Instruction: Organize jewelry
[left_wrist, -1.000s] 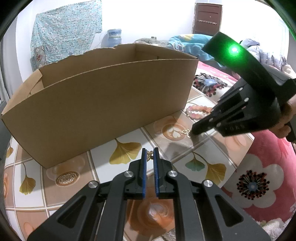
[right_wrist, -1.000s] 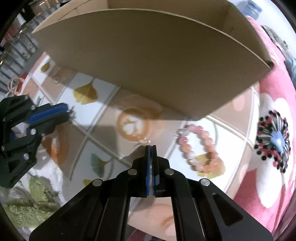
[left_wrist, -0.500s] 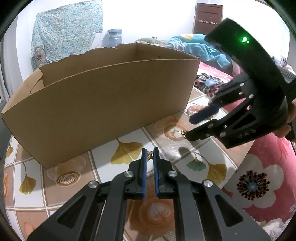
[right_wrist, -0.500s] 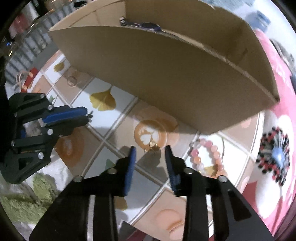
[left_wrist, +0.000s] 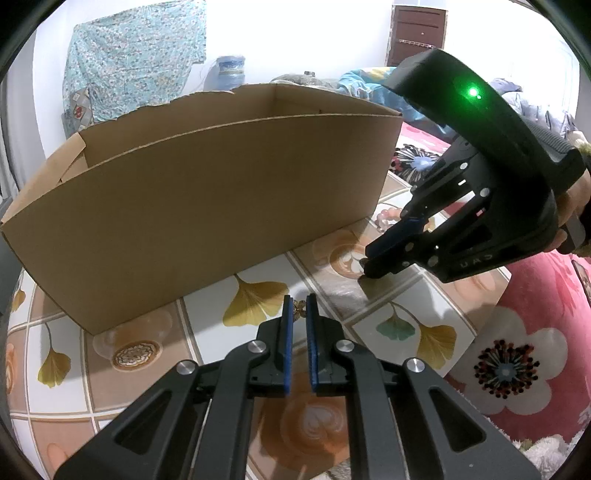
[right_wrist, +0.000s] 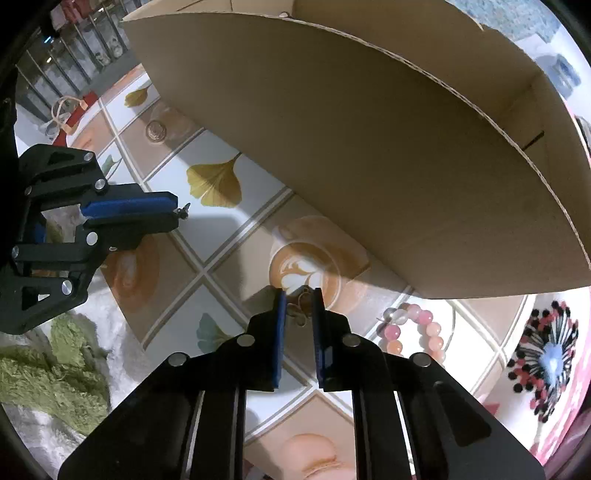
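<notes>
the left gripper (left_wrist: 300, 312) has its blue-padded fingers (left_wrist: 286, 332) drawn close together on a small gold butterfly-shaped earring (left_wrist: 299, 309), pinched right at the tips and held just above the tiled-pattern counter (left_wrist: 155, 373). from the right wrist view the same trinket (right_wrist: 183, 211) pokes out past the ends of the left gripper (right_wrist: 177, 214).

the right gripper (right_wrist: 297, 314) stands with its fingers (right_wrist: 279, 332) partly apart, tips down at the counter (right_wrist: 221, 236), bracketing a small gold hoop earring (right_wrist: 300, 308) that lies between the pads on the edge of a printed latte-art cup; whether the pads touch it cannot be made out. from the left wrist view the right gripper (left_wrist: 365, 258) points down at that same spot.

just to the right of it lies a pink and white beaded bracelet (right_wrist: 413, 328), flat on the counter and near the corner of a big open brown cardboard box (left_wrist: 207, 195). the box stands just behind both grippers. past the counter edge is a pink flowered blanket (left_wrist: 517, 354), and a green fuzzy cloth (right_wrist: 48, 373) sits low on the left.
</notes>
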